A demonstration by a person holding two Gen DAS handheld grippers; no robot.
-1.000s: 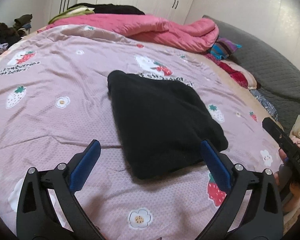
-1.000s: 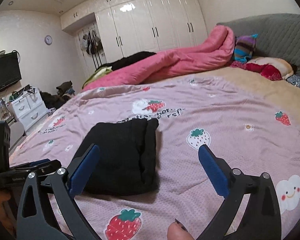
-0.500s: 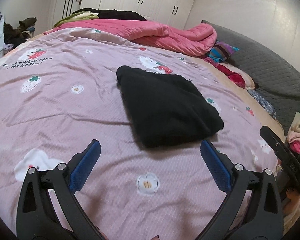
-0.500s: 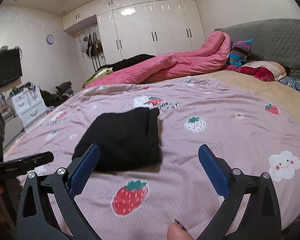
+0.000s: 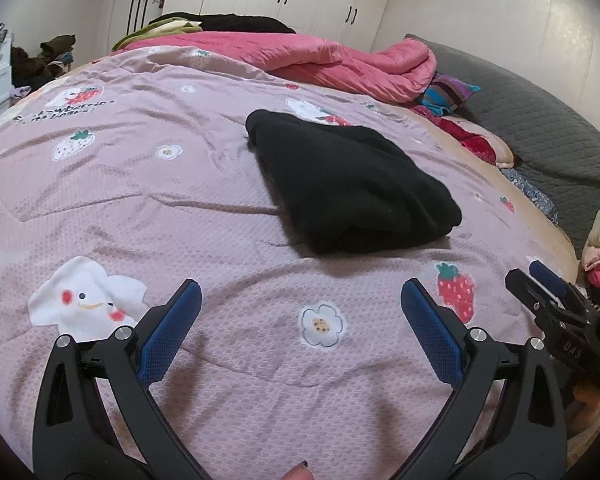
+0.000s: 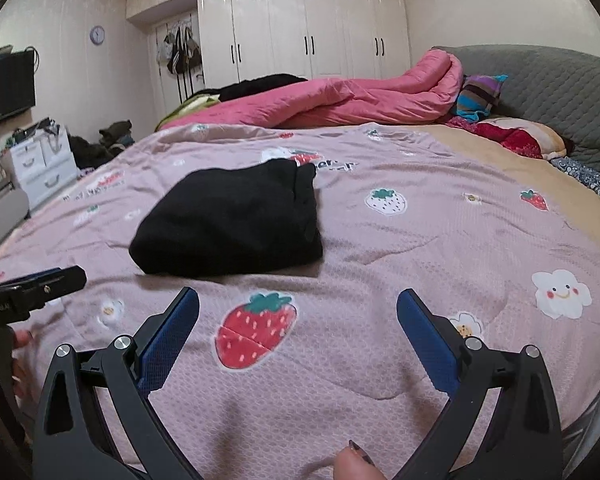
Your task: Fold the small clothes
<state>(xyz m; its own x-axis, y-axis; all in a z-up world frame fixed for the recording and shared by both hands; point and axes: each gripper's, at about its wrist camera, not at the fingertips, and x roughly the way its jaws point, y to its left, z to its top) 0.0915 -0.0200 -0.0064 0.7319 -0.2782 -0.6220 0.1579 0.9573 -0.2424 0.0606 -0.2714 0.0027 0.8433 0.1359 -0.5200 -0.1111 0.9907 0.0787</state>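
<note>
A folded black garment (image 5: pixel 352 184) lies flat on the pink strawberry-print bedspread (image 5: pixel 140 200); the right wrist view shows it (image 6: pixel 236 224) as a thick rectangle with stacked edges on its right side. My left gripper (image 5: pixel 300 292) hangs open, nothing between its blue pads, well short of the garment's near edge. My right gripper (image 6: pixel 298 300) is open and empty too, with the garment ahead and to its left. Each gripper shows at the edge of the other's view, the right gripper (image 5: pixel 548 292) at the right and the left gripper (image 6: pixel 32 292) at the left.
A rumpled pink duvet (image 6: pixel 340 100) and dark clothes are piled at the far side of the bed. Pillows and a grey padded headboard (image 6: pixel 560 88) lie to the right. White wardrobes (image 6: pixel 300 32) line the back wall. A white drawer unit (image 6: pixel 40 164) stands on the left.
Both grippers have drawn back from the folded garment toward the near edge of the bed, still open. The garment lies where it was, unchanged.
</note>
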